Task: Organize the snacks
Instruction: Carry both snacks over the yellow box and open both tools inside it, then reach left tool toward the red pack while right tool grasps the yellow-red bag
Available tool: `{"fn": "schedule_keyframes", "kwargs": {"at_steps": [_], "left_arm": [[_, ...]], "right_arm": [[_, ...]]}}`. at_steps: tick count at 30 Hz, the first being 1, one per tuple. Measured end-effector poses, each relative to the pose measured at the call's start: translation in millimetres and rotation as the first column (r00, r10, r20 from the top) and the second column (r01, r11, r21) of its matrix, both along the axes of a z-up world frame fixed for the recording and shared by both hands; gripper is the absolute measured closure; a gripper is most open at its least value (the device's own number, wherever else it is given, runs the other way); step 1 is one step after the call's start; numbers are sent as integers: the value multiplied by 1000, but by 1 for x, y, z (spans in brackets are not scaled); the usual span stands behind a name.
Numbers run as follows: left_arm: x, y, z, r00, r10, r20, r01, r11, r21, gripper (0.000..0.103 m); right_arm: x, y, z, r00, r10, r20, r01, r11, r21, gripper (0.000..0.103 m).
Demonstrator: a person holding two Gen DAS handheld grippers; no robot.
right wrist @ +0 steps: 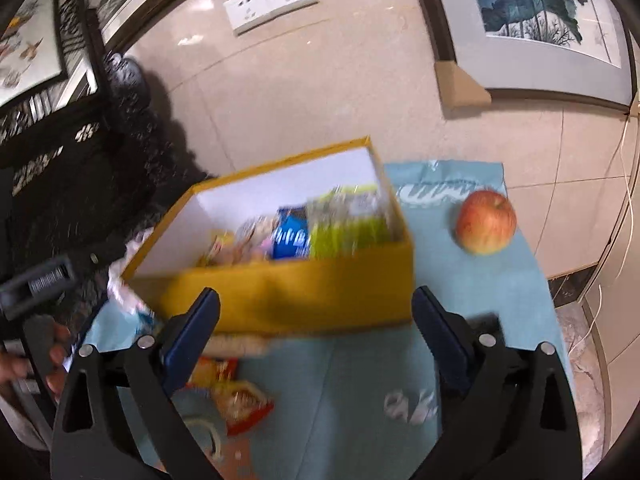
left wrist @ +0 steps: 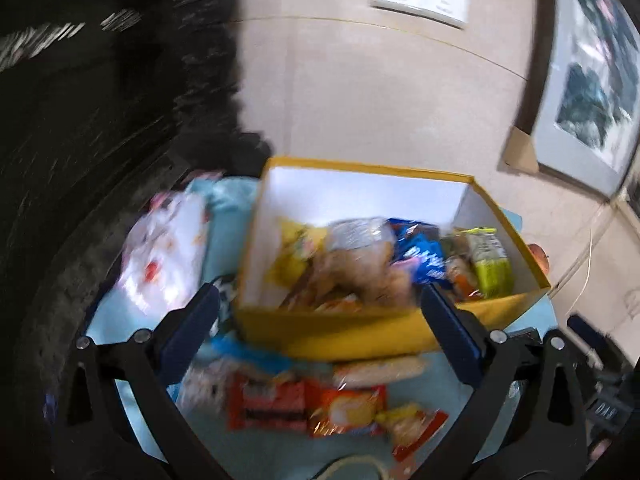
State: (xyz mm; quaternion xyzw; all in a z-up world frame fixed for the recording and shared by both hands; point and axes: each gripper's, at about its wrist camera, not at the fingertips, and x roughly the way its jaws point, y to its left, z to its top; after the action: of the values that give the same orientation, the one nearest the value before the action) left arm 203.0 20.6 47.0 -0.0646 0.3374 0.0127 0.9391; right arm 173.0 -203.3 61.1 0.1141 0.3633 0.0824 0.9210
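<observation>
Both tongs, left tongs (left wrist: 320, 312) and right tongs (right wrist: 316, 308), are wide open and empty. Yellow box (left wrist: 340, 328) looks half filled, so we're mid-sort. Next up is probably grabbing a red packet (left wrist: 348, 408) just in front of the box.

A red-yellow apple (right wrist: 486, 222) sat on the pale blue cloth (right wrist: 500, 280), toward its far right. Behind, on the beige wall, a white double socket plate (right wrist: 271, 0) was mounted, with a framed lotus painting (right wrist: 532, 12) to its right and a cardboard corner guard (right wrist: 460, 84) on the frame's lower corner.
</observation>
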Motion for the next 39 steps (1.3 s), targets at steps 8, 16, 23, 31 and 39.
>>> {"fn": "schedule_keyframes", "kwargs": {"at_steps": [8, 16, 23, 31, 39], "left_arm": [[-29, 52, -63, 984, 120, -130, -139, 979, -148, 2], [-23, 55, -113, 966, 146, -216, -169, 981, -94, 2], [-21, 66, -129, 961, 186, -202, -206, 975, -83, 2], [-3, 101, -138, 926, 300, -229, -335, 933, -132, 2], [-3, 76, -141, 949, 196, -246, -229, 967, -115, 2]], "right_arm": [[-13, 19, -34, 997, 45, -65, -46, 999, -3, 6], [-10, 26, -51, 992, 69, -103, -73, 997, -37, 6], [-11, 37, -61, 988, 89, -123, -99, 992, -78, 6], [-12, 48, -67, 983, 119, -138, -132, 987, -87, 6], [-12, 47, -68, 981, 119, -152, -132, 988, -80, 6]]}}
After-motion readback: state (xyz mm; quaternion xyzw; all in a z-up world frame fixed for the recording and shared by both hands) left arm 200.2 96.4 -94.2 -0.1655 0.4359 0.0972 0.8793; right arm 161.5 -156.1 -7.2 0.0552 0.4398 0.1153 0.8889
